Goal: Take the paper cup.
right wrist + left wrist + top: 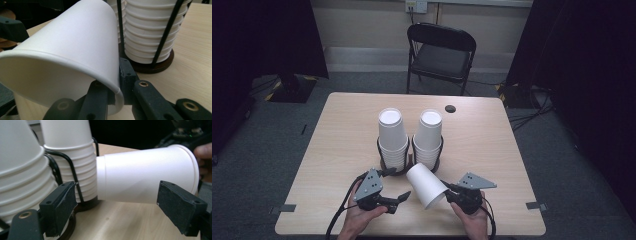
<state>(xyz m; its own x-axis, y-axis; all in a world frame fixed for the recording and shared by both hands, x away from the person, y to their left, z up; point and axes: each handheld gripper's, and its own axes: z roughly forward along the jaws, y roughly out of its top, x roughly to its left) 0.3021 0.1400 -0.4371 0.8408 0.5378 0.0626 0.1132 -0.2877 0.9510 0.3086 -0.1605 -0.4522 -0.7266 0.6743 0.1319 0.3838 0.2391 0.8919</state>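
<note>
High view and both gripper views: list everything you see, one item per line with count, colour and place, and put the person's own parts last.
Loose paper cup: one, white, tilted above the table's near edge, rim clamped in the right gripper.
Cup stacks: two, white, upside down, side by side mid-table.
Wire holders: two, black, on dark round bases, one around each stack.
Table: one, light wood.
Round hole cap: one, dark, at the table's far edge.
Folding chair: one, black, beyond the table.
Tape pieces: two, grey, on the table's near corners.
Left gripper: black, jaws open, beside the loose cup.
Right gripper: black, shut on the cup's rim.
Hands: two, at the near edge.
</note>
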